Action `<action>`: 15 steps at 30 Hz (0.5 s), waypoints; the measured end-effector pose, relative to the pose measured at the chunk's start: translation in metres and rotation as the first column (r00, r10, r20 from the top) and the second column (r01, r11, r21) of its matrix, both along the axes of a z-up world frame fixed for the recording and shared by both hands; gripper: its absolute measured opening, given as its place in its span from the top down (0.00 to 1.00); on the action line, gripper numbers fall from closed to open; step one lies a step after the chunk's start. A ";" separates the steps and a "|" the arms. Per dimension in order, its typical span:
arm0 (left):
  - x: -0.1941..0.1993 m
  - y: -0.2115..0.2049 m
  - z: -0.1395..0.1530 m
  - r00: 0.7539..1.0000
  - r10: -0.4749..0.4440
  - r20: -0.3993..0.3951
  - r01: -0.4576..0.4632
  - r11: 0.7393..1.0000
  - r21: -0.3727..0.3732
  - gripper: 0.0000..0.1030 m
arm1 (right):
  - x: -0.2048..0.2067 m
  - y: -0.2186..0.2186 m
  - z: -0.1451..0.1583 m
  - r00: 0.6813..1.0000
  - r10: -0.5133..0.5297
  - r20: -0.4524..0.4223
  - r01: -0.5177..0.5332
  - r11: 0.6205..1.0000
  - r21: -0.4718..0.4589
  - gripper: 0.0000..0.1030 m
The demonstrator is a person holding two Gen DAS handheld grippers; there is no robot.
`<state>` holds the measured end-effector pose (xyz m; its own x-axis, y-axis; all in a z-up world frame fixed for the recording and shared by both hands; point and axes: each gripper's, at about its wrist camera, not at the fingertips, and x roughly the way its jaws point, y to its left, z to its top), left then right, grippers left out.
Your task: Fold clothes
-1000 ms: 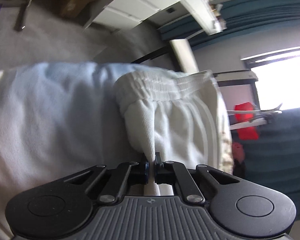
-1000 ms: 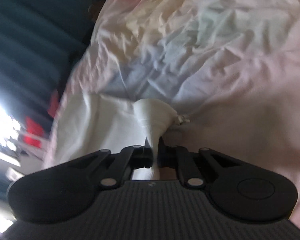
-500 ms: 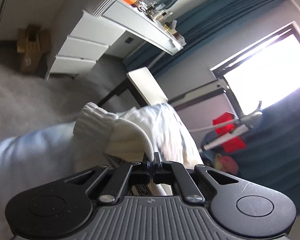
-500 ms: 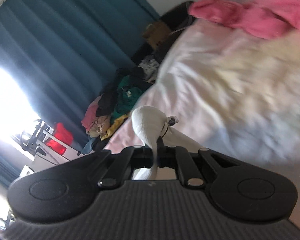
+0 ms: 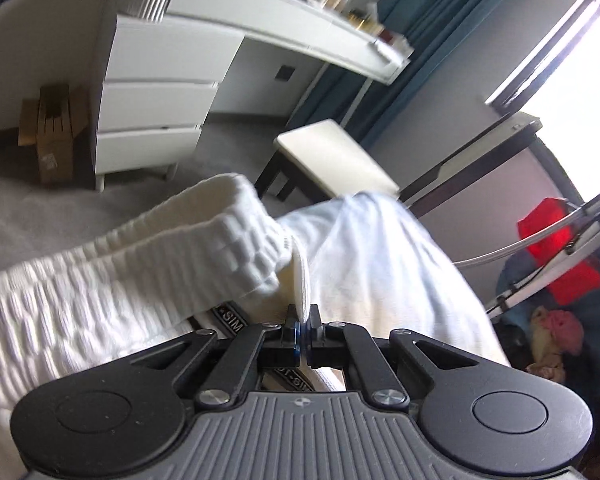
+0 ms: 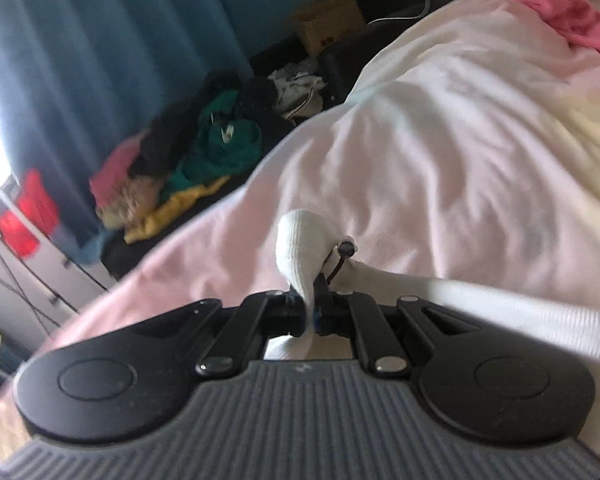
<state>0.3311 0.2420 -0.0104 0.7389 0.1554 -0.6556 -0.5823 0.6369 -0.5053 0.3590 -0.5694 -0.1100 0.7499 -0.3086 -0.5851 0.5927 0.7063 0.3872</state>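
A white knit garment (image 5: 148, 276) with a ribbed elastic waistband is held up off the bed. My left gripper (image 5: 303, 318) is shut on a fold of its waistband edge, where a black-and-white label shows. The cloth hangs away to the left and right of the fingers. In the right wrist view, my right gripper (image 6: 311, 294) is shut on another bunched piece of the same white garment (image 6: 300, 236), beside a dark drawstring end (image 6: 346, 248). The fabric trails off to the lower right.
A bed with a pale crumpled sheet (image 6: 440, 152) lies ahead of the right gripper, a pink garment (image 6: 560, 0) at its far end. A clothes pile (image 6: 204, 160) sits by the blue curtain. White drawers (image 5: 156, 92), a desk and a stool (image 5: 332, 160) stand on the carpet.
Both grippers have lifted and tilted up with the white garment, away from the sheet. The views swung from the bed surface towards the room, the desk and the curtain.
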 end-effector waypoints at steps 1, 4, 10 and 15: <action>-0.005 0.000 0.000 1.000 -0.013 0.007 0.013 1.000 -0.006 0.95 | -0.002 0.002 0.001 1.000 0.002 0.000 -0.002 1.000 -0.007 0.92; -0.021 -0.001 0.000 0.998 -0.051 0.030 0.052 0.998 -0.024 0.88 | -0.011 0.004 0.008 1.000 0.003 0.010 -0.003 1.000 -0.022 0.90; -0.052 -0.002 0.000 0.989 -0.127 0.077 0.131 0.990 -0.056 0.54 | -0.055 0.009 0.026 0.996 0.029 0.083 -0.030 1.000 0.005 0.56; -0.100 -0.006 0.001 0.977 -0.169 0.126 0.180 0.980 -0.083 0.35 | -0.128 0.018 0.036 0.979 0.055 0.194 -0.066 0.997 0.050 0.36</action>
